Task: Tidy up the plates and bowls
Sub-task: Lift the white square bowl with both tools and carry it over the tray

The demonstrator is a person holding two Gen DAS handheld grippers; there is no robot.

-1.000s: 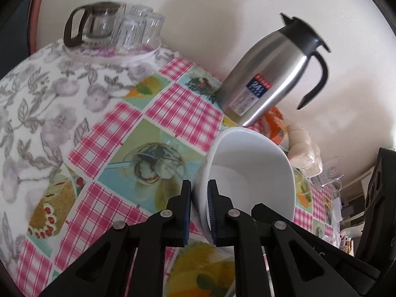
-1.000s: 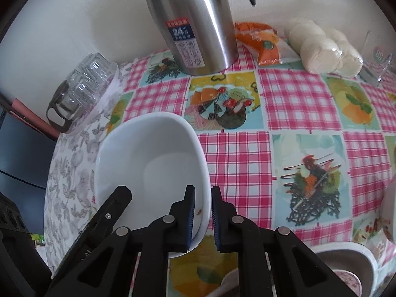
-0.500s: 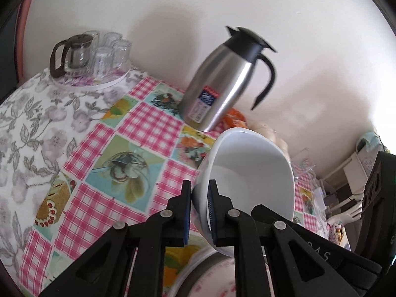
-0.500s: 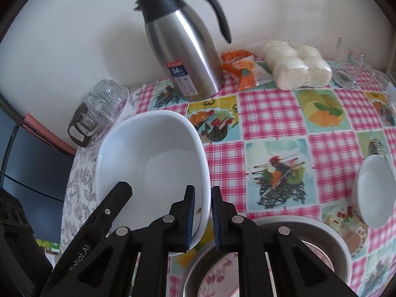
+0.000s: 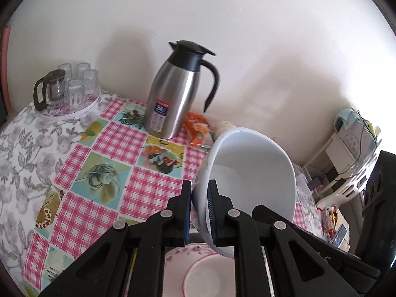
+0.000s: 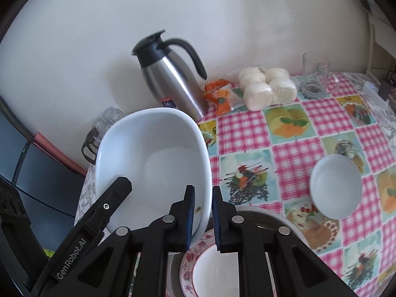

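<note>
A large white bowl hangs in the air above the table, held from both sides. My left gripper is shut on its left rim. On the opposite rim my right gripper is shut too, and the left gripper's black finger shows at that view's lower left. Below the bowl lies a plate with a pink floral rim, resting inside a grey metal basin. A small white bowl sits on the checked cloth to the right.
A steel thermos jug stands by the wall, beside an orange packet and a bag of white buns. A tray with a glass pot and tumblers occupies the far left corner. Drinking glasses stand far right.
Both grippers have risen with the large white bowl and drawn back from the thermos. The floral plate and metal basin have come into view beneath the bowl.
</note>
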